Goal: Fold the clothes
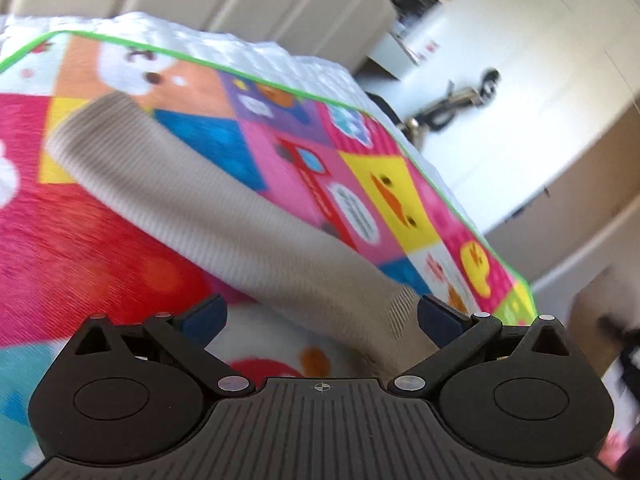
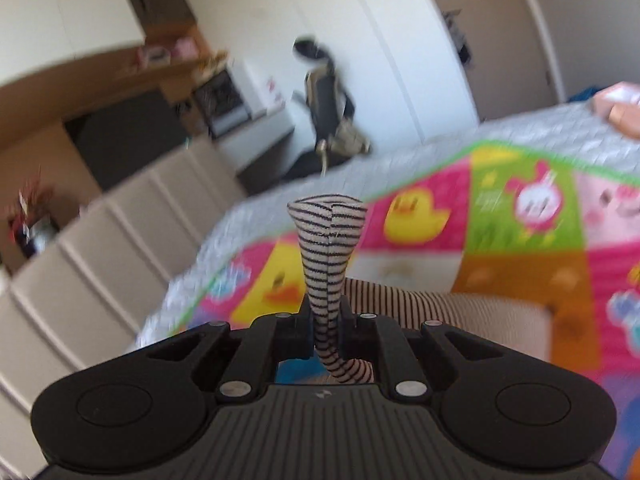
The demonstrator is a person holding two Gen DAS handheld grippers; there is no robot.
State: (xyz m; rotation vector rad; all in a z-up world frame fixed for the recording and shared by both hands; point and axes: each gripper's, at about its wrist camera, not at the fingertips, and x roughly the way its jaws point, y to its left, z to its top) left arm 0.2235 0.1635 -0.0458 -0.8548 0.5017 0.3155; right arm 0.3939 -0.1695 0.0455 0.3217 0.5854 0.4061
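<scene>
The left gripper (image 1: 321,312) hangs just above a colourful play mat (image 1: 80,216) with its jaws spread wide apart and nothing between them. A beige striped garment (image 1: 224,204) lies across the mat, running from the upper left down towards the gripper, and its ribbed edge passes under the right fingertip (image 1: 440,314). The mat has a green border and cartoon squares, and it lies on a white quilted bed cover (image 1: 280,60).

The right gripper (image 2: 326,324) has its jaws closed tight on a fold of the same striped garment (image 2: 326,256). The pinched cloth stands up between the fingers and flares out at the top, while the remaining fabric trails off to the right over the mat (image 2: 520,216). The bed cover (image 2: 520,136) shows beyond the mat's edge. The background of both views is blurred.
</scene>
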